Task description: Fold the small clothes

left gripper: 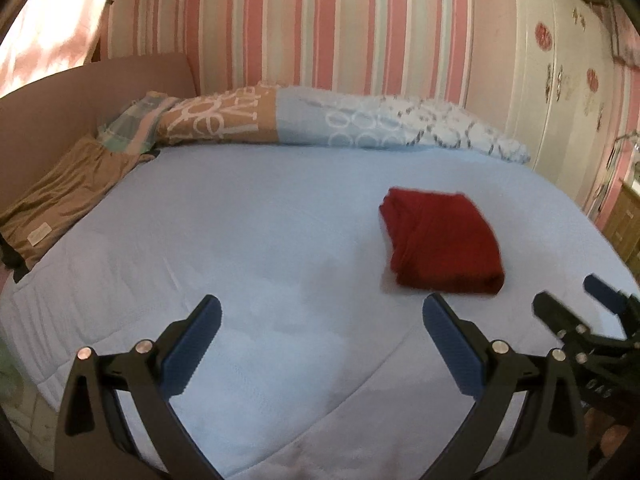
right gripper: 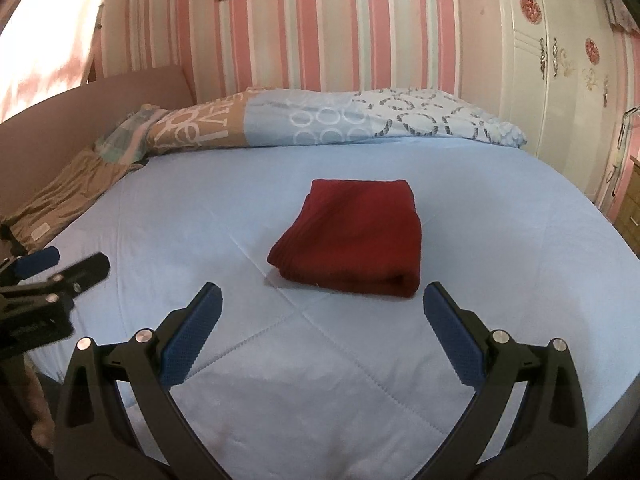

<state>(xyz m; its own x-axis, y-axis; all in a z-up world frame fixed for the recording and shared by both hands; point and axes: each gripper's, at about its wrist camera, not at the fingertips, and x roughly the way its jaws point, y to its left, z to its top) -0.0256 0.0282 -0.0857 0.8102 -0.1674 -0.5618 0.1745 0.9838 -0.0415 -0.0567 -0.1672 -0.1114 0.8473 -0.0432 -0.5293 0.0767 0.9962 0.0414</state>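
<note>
While both tongs hung spread wide and empty above the near edge of the bed [right gripper: 520, 216], the red garment [right gripper: 352, 236] lay folded on the pale blue cover, just beyond the right tongs [right gripper: 322, 300]. Left tongs [left gripper: 321, 308] sat left of it, clear. Patterned pillow [right gripper: 320, 120] lay at far side, brown cloth [left gripper: 60, 196] far left.

Folded red cloth [left gripper: 442, 240] on bed [left gripper: 240, 220]
</note>
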